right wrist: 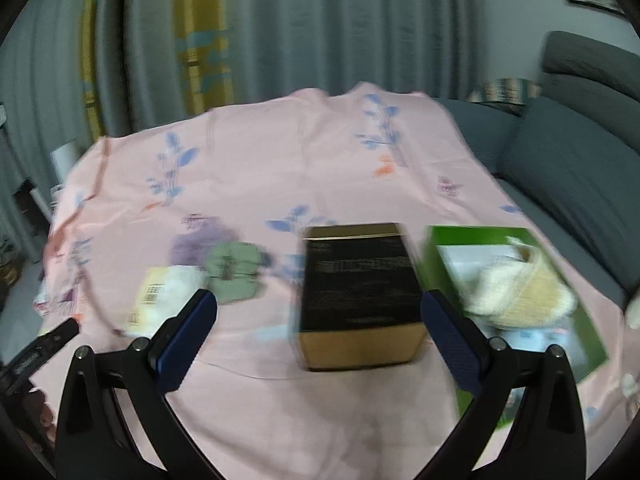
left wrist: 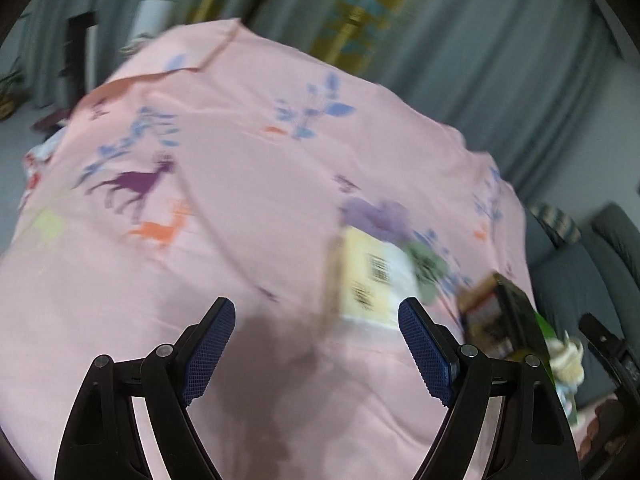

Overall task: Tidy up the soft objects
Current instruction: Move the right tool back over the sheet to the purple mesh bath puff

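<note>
Both views are motion-blurred. On a pink printed sheet (right wrist: 256,168) lie a purple soft item (right wrist: 200,242), a green soft item (right wrist: 234,272) and a pale yellow-white packet with barcodes (right wrist: 160,300). They also show in the left wrist view: the purple item (left wrist: 376,214), the green item (left wrist: 428,268), the packet (left wrist: 372,280). A cream fluffy slipper (right wrist: 520,292) lies on a green box (right wrist: 472,240). A black and tan box (right wrist: 360,292) stands between them. My left gripper (left wrist: 316,344) is open and empty above the sheet. My right gripper (right wrist: 318,332) is open and empty in front of the black box.
A grey sofa with cushions (right wrist: 572,168) borders the sheet on the right. Grey and yellow curtains (right wrist: 280,20) hang behind. The left gripper's tip (right wrist: 60,332) shows at the left edge of the right wrist view. The black box (left wrist: 500,320) shows in the left wrist view.
</note>
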A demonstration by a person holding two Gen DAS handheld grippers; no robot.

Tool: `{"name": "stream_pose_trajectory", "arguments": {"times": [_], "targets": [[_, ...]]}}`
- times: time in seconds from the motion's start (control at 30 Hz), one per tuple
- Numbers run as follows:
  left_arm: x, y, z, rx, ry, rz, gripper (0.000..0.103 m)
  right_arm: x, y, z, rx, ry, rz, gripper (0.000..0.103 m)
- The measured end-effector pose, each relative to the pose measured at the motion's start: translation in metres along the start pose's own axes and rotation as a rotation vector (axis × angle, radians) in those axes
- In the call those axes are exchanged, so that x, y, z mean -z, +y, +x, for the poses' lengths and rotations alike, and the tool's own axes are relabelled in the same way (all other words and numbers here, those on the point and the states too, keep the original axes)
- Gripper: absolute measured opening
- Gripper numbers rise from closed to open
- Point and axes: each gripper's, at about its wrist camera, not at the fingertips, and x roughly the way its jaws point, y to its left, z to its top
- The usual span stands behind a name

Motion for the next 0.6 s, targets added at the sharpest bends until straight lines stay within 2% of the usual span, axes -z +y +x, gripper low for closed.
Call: {"name": "stream_pose_trajectory", "arguments": {"times": [0.17, 0.3, 0.47, 0.6], "targets": [[-0.003, 0.017, 0.005, -0.049, 0.026, -0.022, 0.084, -0.022, 0.047, 0.03, -0.145, 0.106, -0.032, 0.102], [-0.004, 0.02, 0.006, -0.067, 0.046, -0.006, 0.084, -0.045, 0.088, 0.081, -0.219, 0.213, -0.021, 0.102], [-0.006, 0.023, 0.011, -0.052, 0.082, -0.005, 0.084, -0.058, 0.131, 0.171, -0.214, 0.374, 0.005, 0.102], [-0.008, 0.026, 0.014, -0.048, 0.092, -0.003, 0.084, -0.056, 0.156, 0.23, -0.162, 0.441, -0.02, 0.101]]}}
